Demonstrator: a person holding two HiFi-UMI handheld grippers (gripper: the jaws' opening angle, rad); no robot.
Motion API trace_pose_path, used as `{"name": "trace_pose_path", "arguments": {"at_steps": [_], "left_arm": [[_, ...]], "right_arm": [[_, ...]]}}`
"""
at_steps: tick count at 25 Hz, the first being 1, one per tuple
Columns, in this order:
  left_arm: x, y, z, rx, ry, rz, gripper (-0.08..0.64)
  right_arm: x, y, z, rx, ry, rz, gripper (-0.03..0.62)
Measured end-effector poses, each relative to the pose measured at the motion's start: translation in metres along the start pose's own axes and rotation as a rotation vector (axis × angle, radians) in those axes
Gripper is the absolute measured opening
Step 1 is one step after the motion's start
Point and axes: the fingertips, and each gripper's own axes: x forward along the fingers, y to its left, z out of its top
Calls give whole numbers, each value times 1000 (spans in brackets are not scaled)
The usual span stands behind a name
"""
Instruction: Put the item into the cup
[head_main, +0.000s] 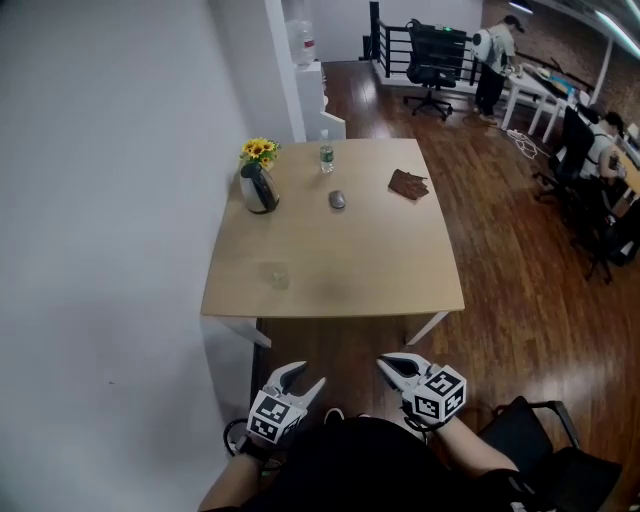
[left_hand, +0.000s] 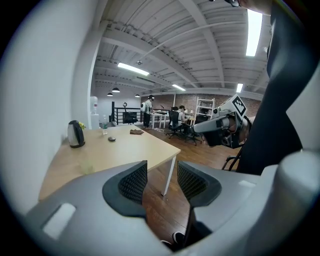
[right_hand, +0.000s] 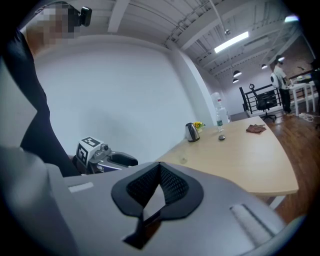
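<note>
Head view: grey item (head_main: 337, 200) lies far on the table (head_main: 400, 270), with the clear cup (head_main: 275, 275) at its 7 o'clock and the kettle (head_main: 258, 188) at 9. Left gripper (head_main: 305, 377) has its fingers spread and empty. Right gripper (head_main: 386, 366) has them pressed together on nothing.

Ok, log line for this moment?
left gripper: open, empty | right gripper: shut, empty | grey item: on table, apart from cup

Clear cup (head_main: 275, 275) upright on table (head_main: 400, 270), near-left part; small grey rounded item (head_main: 337, 200) well apart, farther back.
</note>
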Motion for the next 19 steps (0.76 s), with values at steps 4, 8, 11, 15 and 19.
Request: {"name": "trace_pose_path", "arguments": {"at_steps": [4, 8, 11, 15, 19], "left_arm": [[-6, 4, 3, -2, -18, 7, 183], [-19, 14, 3, -27, -34, 26, 183], [-26, 17, 8, -41, -47, 31, 183], [-31, 21, 14, -38, -56, 35, 183], [-36, 24, 22, -42, -73, 51, 183]], "right_arm": [[0, 7, 7, -27, 1, -8, 8], [-3, 14, 17, -24, -19, -24, 8], [-8, 20, 20, -30, -20, -31, 8], [-13, 25, 23, -47, -10, -57, 8], [-23, 21, 21, -48, -5, -101, 8]]}}
